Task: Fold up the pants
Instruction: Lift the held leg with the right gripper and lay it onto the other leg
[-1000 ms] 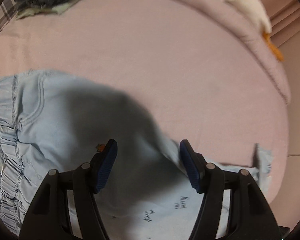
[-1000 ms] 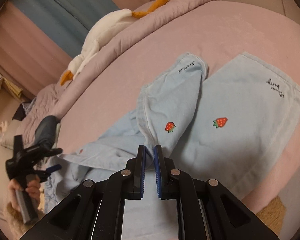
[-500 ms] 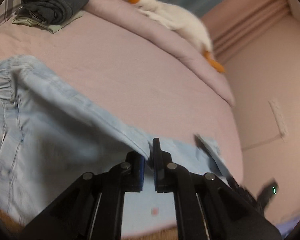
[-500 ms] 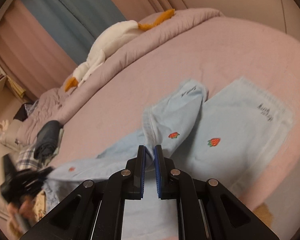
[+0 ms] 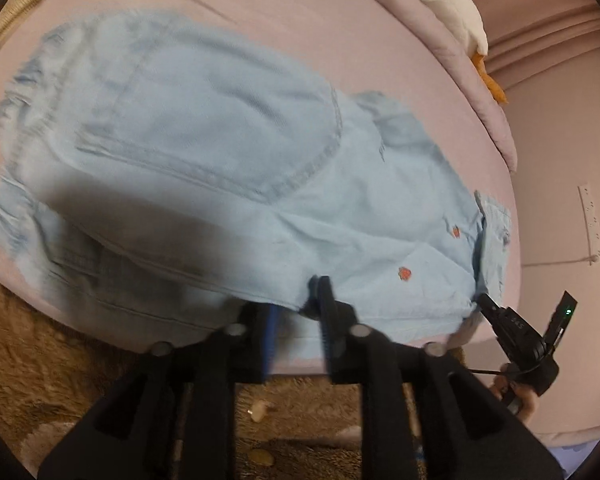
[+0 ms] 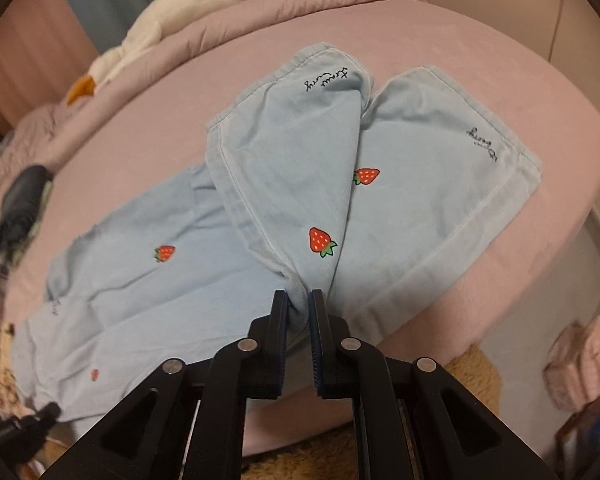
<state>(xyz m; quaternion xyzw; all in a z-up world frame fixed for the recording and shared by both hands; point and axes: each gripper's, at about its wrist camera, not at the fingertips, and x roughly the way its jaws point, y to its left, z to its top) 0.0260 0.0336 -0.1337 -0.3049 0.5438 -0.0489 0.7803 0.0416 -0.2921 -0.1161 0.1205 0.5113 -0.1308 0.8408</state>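
Lengthwise fold of pale blue pants (image 5: pixel 228 152) on bed (image 5: pixel 260 20). Left gripper (image 5: pixel 296 304) fingers just parting off cloth; right gripper (image 6: pixel 298 312) clamped on leg fold. Next: release, smooth.

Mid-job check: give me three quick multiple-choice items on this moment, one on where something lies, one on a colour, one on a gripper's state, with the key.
1. Where do the pants lie?
A. on the pink bed
B. on the brown rug
C. on a chair

2. What colour are the strawberry prints?
A. blue
B. red with green leaves
C. yellow

3. What is the right gripper doing?
A. hanging open above the bed
B. shut on nothing
C. pinching a fold of the pants

Key: 1 A, pink sheet surrounds the denim; 2 B, red fruit with green tops in the right wrist view; 3 C, cloth bunches between its fingers.
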